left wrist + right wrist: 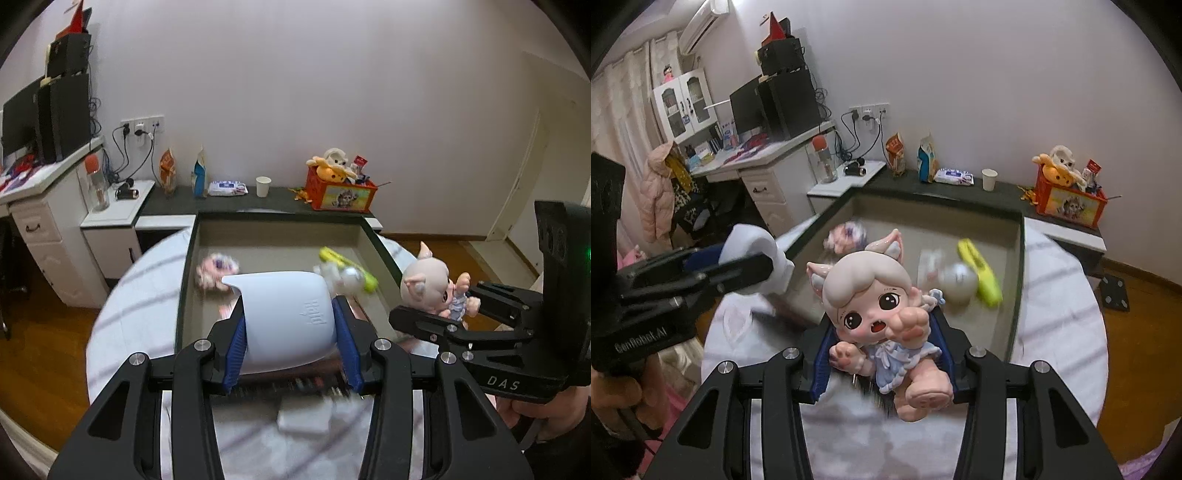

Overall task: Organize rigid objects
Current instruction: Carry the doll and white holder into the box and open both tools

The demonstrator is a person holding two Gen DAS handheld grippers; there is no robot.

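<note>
My left gripper [291, 325] is shut on a pale lavender plastic case [286, 317] and holds it above the near edge of an open beige drawer [280, 236]. My right gripper [882, 347] is shut on a pink cat-eared doll figure [875, 306] in a blue dress; the doll also shows at the right in the left wrist view [432, 288]. The case also shows at the left in the right wrist view [757, 251]. In the drawer lie a pink-purple toy [216, 271], a white toy [340, 277] and a yellow-green toy [349, 266].
The drawer rests on a round table with a white cloth [147, 295]. A dark counter [229, 203] behind it holds snack bags, a wipes pack, a paper cup [263, 186] and an orange crate of plush toys [341, 188]. A white desk [44, 206] stands at the left.
</note>
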